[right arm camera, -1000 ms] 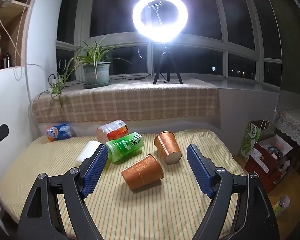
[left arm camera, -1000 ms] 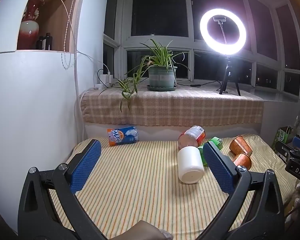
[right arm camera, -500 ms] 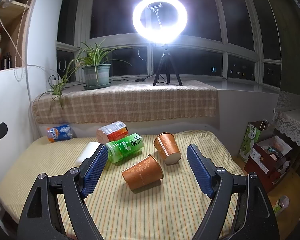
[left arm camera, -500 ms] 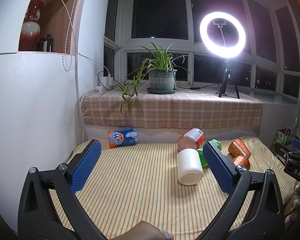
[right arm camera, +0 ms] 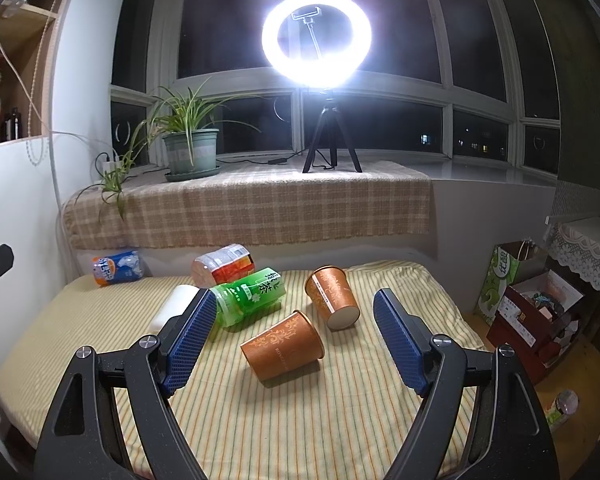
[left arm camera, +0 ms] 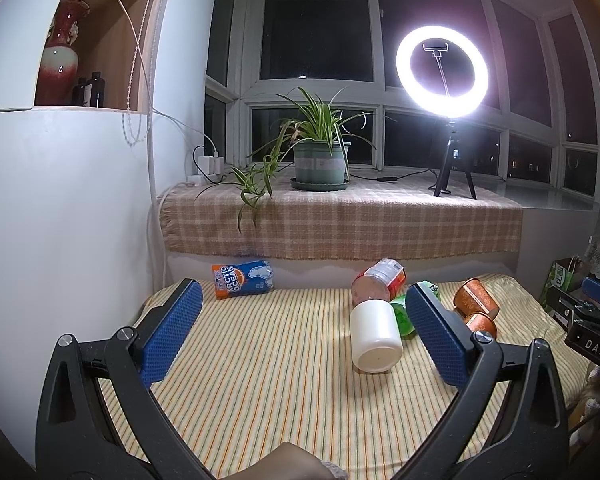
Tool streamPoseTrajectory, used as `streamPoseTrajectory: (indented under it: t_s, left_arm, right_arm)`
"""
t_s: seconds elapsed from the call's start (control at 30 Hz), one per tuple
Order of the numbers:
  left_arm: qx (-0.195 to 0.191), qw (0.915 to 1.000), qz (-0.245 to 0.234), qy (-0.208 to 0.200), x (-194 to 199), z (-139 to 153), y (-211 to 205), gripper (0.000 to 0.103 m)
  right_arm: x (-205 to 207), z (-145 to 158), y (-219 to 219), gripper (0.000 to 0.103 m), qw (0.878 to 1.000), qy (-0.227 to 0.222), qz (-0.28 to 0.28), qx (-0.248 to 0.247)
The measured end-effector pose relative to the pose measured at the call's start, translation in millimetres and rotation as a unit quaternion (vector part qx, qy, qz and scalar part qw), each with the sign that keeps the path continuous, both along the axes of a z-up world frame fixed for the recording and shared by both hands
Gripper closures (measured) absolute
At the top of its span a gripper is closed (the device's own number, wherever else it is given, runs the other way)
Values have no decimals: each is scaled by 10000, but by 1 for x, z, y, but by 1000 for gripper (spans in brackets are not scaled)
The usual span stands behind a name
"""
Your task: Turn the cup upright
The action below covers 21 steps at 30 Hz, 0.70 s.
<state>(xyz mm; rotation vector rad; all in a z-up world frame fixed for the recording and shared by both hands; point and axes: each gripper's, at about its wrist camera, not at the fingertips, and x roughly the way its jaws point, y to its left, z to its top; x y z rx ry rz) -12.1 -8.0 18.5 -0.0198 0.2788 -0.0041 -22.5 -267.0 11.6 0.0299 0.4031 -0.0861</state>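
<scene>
Two orange paper cups lie on their sides on the striped table. In the right wrist view the near cup (right arm camera: pixel 283 344) lies between my fingers and ahead of them, and the far cup (right arm camera: pixel 332 295) lies just behind it. My right gripper (right arm camera: pixel 295 322) is open and empty, held above the table short of the near cup. In the left wrist view both cups (left arm camera: pixel 474 304) show at the far right, partly behind my right finger. My left gripper (left arm camera: pixel 302 320) is open and empty over the table's left half.
A white bottle (left arm camera: pixel 375 335), a green tea bottle (right arm camera: pixel 248 297), an orange-labelled bottle (right arm camera: pixel 224 267) and a blue packet (left arm camera: pixel 242 279) lie on the table (left arm camera: pixel 260 360). A checked sill holds a plant (left arm camera: pixel 320 160) and ring light (right arm camera: pixel 316 40). Bags and boxes (right arm camera: pixel 536 308) stand right of the table.
Both grippers have risen slightly, so the table scene sits a little lower in both views. Nothing on the table has moved, and both grippers stay open.
</scene>
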Motion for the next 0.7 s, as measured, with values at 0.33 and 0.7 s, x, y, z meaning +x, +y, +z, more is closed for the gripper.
streamPoseTrajectory:
  t_s: [0.33,0.7]
  left_arm:
    - [-4,10000,-6,-7,-1,0,-1,0]
    - [0,10000,-30,9,0,2,-10,0]
  right_arm:
    - [0,0,-1,22,10000,-3,-12,6]
    - [0,-1,-4,22,10000,7,-75,4]
